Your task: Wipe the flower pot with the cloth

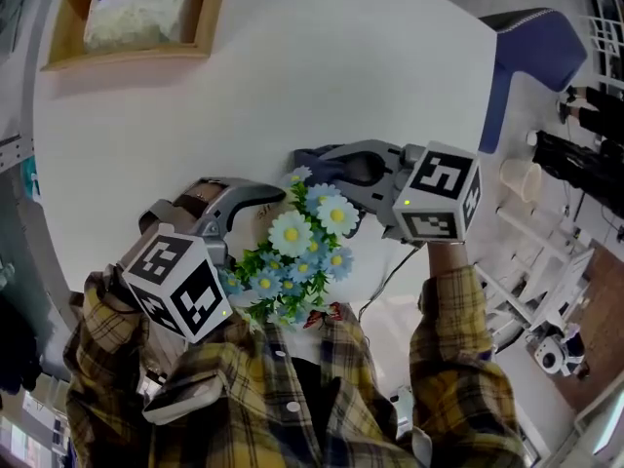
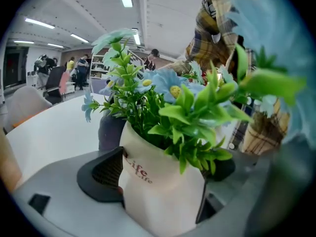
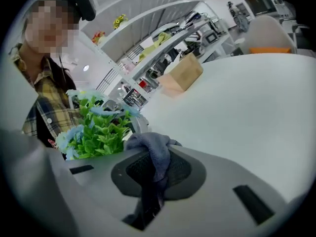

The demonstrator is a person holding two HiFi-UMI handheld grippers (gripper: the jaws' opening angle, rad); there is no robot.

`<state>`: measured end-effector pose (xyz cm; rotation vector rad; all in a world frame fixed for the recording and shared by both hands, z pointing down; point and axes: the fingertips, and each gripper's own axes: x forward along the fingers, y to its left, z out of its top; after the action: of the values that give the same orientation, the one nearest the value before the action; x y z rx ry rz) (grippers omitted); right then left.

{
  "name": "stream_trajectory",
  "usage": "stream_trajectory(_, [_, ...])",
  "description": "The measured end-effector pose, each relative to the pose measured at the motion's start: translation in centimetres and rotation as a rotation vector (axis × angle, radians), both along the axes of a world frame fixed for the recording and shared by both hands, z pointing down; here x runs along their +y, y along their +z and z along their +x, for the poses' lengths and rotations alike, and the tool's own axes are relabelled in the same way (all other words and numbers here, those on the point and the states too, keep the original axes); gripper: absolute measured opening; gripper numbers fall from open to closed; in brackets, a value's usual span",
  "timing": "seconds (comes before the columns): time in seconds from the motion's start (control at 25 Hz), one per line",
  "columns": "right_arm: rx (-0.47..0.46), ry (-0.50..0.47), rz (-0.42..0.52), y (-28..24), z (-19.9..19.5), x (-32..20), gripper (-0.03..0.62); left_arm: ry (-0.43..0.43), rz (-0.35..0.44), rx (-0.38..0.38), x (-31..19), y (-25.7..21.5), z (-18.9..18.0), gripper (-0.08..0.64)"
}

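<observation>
A cream flower pot (image 2: pixel 158 191) with "Life" printed on it holds green leaves and pale blue daisies (image 1: pixel 302 247). My left gripper (image 1: pixel 249 213) is shut on the pot, one dark pad (image 2: pixel 101 174) pressed to each side of it. In the head view the blooms hide the pot. A grey-blue cloth (image 3: pixel 157 152) is bunched and clamped in my right gripper (image 1: pixel 327 169), which is shut on it. The cloth (image 1: pixel 310 156) sits just beyond the flowers, close to the plant (image 3: pixel 96 130); whether it touches the pot I cannot tell.
The round white table (image 1: pixel 292 86) spreads out ahead. A wooden tray (image 1: pixel 205 27) with a white bag stands at its far left. A blue chair (image 1: pixel 536 52) is at the far right, with a paper cup (image 1: pixel 520 178) and shelving beyond the table's edge.
</observation>
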<state>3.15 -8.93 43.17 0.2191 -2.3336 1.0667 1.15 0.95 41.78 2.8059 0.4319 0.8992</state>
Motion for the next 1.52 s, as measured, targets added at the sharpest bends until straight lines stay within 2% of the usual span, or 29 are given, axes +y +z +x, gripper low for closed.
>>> stream_trajectory(0.08, [0.002,-0.062,-0.002,0.0,-1.1,-0.2,0.023,0.023,-0.005,0.013,0.0,0.0,-0.2,0.465])
stream_trajectory(0.2, [0.011,-0.106,-0.003,-0.2,-2.2,-0.6,0.023,0.025,-0.008,0.022,-0.2,-0.4,-0.2,0.465])
stream_trajectory(0.44, [0.034,-0.119,0.001,0.2,-2.6,-0.6,0.023,0.01,-0.009,0.02,-0.1,-0.1,-0.1,0.465])
stream_trajectory(0.56, [0.019,-0.092,0.023,-0.2,-2.5,-0.7,0.023,-0.02,-0.014,0.017,0.0,-0.3,-0.4,0.465])
stream_trajectory(0.68, [-0.006,-0.014,0.067,-0.8,-1.4,-1.3,0.023,-0.094,-0.046,0.005,-0.2,-0.6,-1.5,0.465])
stream_trajectory(0.88, [-0.027,0.127,0.173,-2.9,1.1,-2.4,0.023,-0.264,-0.117,0.008,-0.5,-1.1,-4.4,0.463])
stream_trajectory(1.12, [-0.04,0.295,0.322,-7.6,4.8,-1.4,0.023,-0.507,-0.131,0.13,0.2,-5.0,-5.5,0.46])
stream_trajectory(1.28, [-0.067,0.41,0.422,-11.9,7.0,0.6,0.023,-0.638,-0.163,0.207,1.3,-8.2,-5.1,0.446])
stream_trajectory(1.44, [-0.088,0.503,0.537,-16.0,7.9,2.1,0.023,-0.726,-0.165,0.291,1.6,-11.8,-5.3,0.374])
stream_trajectory(1.52, [-0.096,0.54,0.607,-18.4,7.9,2.8,0.023,-0.771,-0.128,0.333,1.3,-13.8,-5.9,0.325])
